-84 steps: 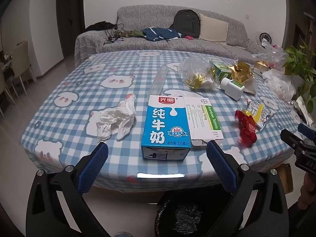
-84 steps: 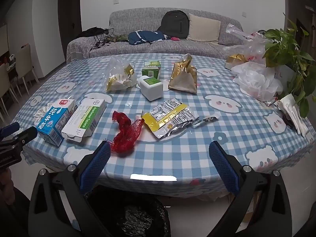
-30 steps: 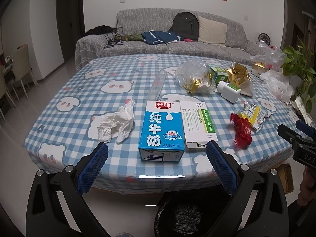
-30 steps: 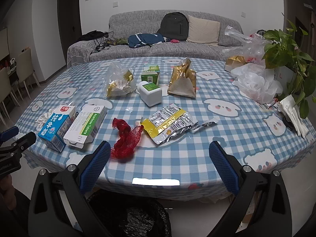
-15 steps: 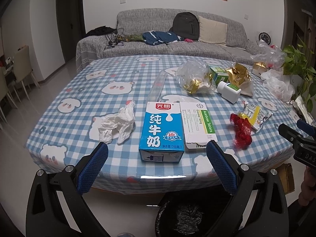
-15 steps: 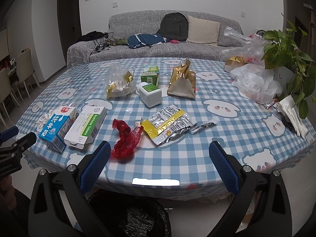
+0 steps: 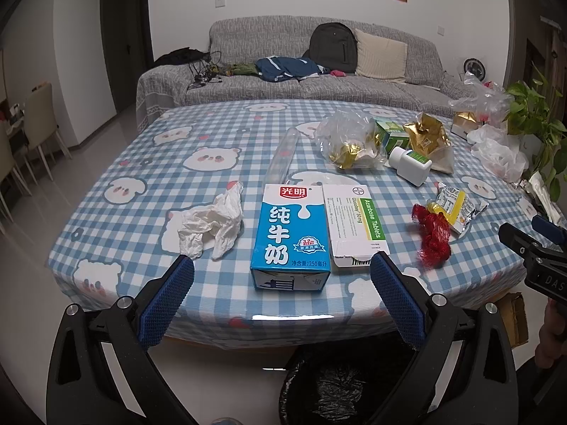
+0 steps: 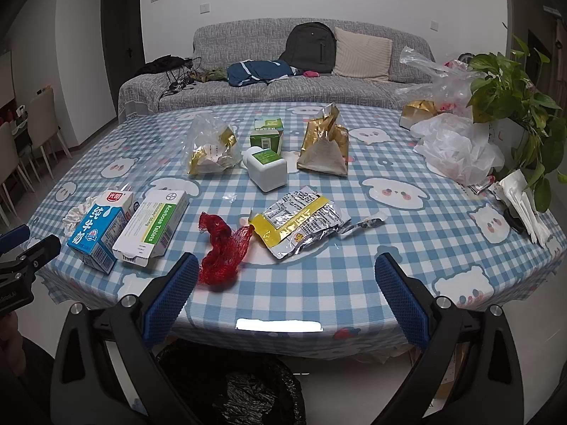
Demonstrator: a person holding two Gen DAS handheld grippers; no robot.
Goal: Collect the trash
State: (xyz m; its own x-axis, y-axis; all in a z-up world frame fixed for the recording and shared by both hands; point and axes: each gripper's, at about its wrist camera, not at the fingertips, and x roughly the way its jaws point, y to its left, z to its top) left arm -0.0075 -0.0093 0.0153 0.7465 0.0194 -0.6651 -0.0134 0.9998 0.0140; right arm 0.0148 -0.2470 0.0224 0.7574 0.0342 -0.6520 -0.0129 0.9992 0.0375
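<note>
- Both jaws are staying wide apart and holding nothing: the left gripper (image 7: 281, 279) is hanging just in front of the bench (image 7: 141, 163), and so is the right gripper (image 8: 286, 281).
- A milk carton (image 7: 291, 235) is lying at 12 o'clock from the left gripper, touching a tablet box (image 7: 354, 225).
- White tissue (image 7: 212, 221) is sitting at 10 o'clock.
- Red net (image 8: 223, 248) is lying at 11 o'clock from the right gripper, beside a foil wrapper (image 8: 301, 225).
- A black bin bag (image 8: 244, 389) is waiting at 6 o'clock.
</note>
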